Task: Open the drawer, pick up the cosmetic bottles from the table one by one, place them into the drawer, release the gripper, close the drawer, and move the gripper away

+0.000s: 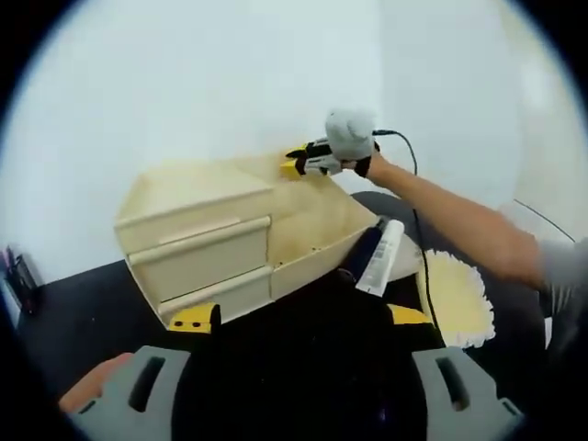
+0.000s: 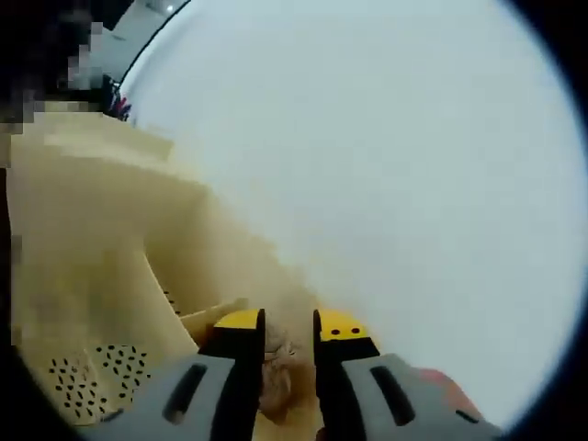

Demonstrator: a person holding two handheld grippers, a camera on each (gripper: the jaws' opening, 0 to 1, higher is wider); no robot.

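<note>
In the left gripper view, our left gripper hangs wide open and empty in front of the cabinet. Its drawer is pulled out. Two bottles lie just beside the drawer's front corner. Our right gripper sits at the drawer's back edge.

In the right gripper view, the right gripper is nearly closed; we cannot tell whether it holds anything. We judge placing is under way. Next, fetch a bottle beside the drawer.
</note>
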